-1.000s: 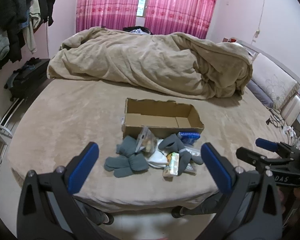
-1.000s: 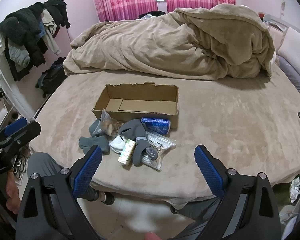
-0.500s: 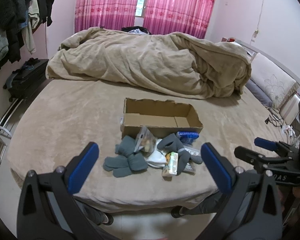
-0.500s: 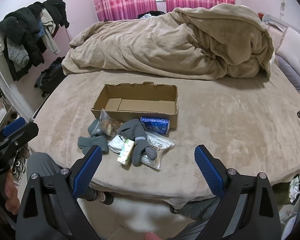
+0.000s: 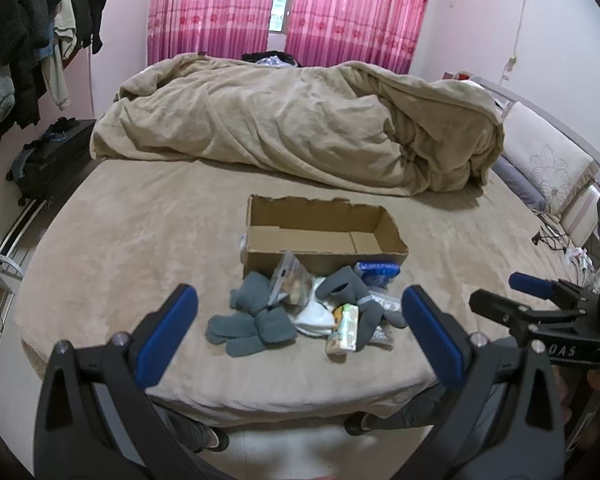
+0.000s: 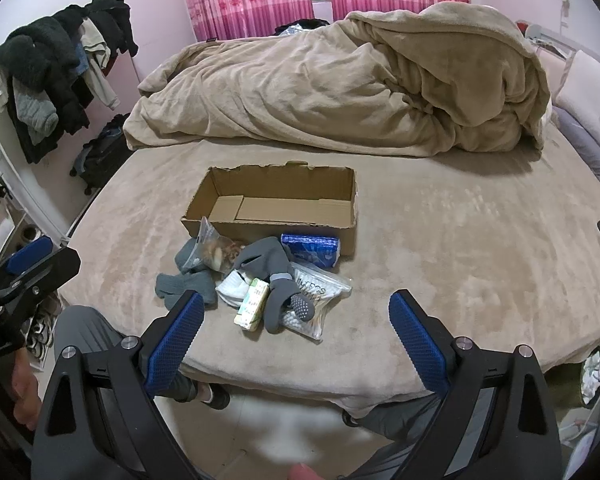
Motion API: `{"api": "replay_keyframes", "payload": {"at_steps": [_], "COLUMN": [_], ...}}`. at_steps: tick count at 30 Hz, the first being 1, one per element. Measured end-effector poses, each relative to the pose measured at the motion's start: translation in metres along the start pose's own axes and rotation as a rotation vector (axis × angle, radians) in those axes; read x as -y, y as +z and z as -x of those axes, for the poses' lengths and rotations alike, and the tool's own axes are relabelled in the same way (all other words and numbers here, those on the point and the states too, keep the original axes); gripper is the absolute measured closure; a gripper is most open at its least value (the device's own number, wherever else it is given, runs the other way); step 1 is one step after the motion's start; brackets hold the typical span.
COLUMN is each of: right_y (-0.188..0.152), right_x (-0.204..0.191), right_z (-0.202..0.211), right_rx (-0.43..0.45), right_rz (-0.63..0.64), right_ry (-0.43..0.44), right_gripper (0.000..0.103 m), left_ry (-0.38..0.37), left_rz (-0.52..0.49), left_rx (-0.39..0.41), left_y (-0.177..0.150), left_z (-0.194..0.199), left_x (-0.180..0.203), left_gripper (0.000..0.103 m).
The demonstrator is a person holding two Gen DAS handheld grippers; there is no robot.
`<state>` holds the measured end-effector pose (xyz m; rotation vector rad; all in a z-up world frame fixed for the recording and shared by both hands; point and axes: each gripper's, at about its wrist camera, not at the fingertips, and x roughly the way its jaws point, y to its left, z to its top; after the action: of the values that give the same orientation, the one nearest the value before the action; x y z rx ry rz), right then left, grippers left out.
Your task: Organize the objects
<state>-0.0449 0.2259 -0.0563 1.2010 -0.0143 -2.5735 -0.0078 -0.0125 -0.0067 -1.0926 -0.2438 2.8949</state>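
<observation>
An open, empty cardboard box (image 5: 324,236) (image 6: 276,204) sits on the beige bed. In front of it lies a small pile: grey gloves (image 5: 252,324) (image 6: 184,286), a dark grey sock (image 5: 356,300) (image 6: 276,276), a clear snack bag (image 5: 292,284) (image 6: 216,252), a blue packet (image 5: 378,270) (image 6: 310,250), a small green-white carton (image 5: 346,328) (image 6: 252,306), white cloth (image 5: 316,316) and a zip bag of cotton swabs (image 6: 320,300). My left gripper (image 5: 300,334) and right gripper (image 6: 296,342) are both open and empty, hovering before the bed's near edge, short of the pile.
A heaped beige duvet (image 5: 300,120) fills the far half of the bed. Clothes hang on a rack (image 6: 52,64) at the left, with a black suitcase (image 5: 48,160) below. Pillows (image 5: 548,160) and cables lie at the right. The person's legs show below the bed edge.
Both grippers have drifted slightly; the box and pile sit a touch lower left in view. Nothing was grasped or moved.
</observation>
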Motion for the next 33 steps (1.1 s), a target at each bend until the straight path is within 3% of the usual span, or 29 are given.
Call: {"api": "replay_keyframes", "payload": {"at_steps": [9,14,21,25,28,30,33], "right_y": [0.001,0.000,-0.009,-0.012,-0.013,-0.014,-0.018], "right_x": [0.002,0.009,0.016,0.015,0.011,0.009,0.007], "right_z": [-0.018,-0.047,-0.093,-0.118,-0.135,-0.146,-0.166], "right_rx": [-0.009,-0.035,-0.063,-0.078,-0.098,-0.106,-0.148], "right_rz": [-0.010,-0.005,0.004,0.028,0.043,0.056,0.059], "right_ry": [0.020,0.011,0.021,0.028,0.051,0.055,0.063], "right_gripper": [0.007,0.007,0.008,0.021,0.023,0.027,0.041], "left_ry": [0.024,0.062,0.050,0.044,0.033,0.027,0.032], "left_rz": [-0.040,-0.061,-0.064,-0.058,-0.049,-0.053,-0.041], "left_rx": [-0.022,-0.054,-0.095,-0.119,-0.151,-0.171,-0.220], "left_y": [-0.015,-0.030,-0.051,-0.057,-0.061,-0.064,-0.069], "left_z": [-0.038,-0.073,-0.121,-0.148,-0.170,-0.182,-0.202], "left_x": [-0.011,-0.026,-0.037,-0.039,-0.040,-0.039,-0.041], "left_gripper": [0.001,0.001,0.001,0.001,0.004,0.011,0.023]}}
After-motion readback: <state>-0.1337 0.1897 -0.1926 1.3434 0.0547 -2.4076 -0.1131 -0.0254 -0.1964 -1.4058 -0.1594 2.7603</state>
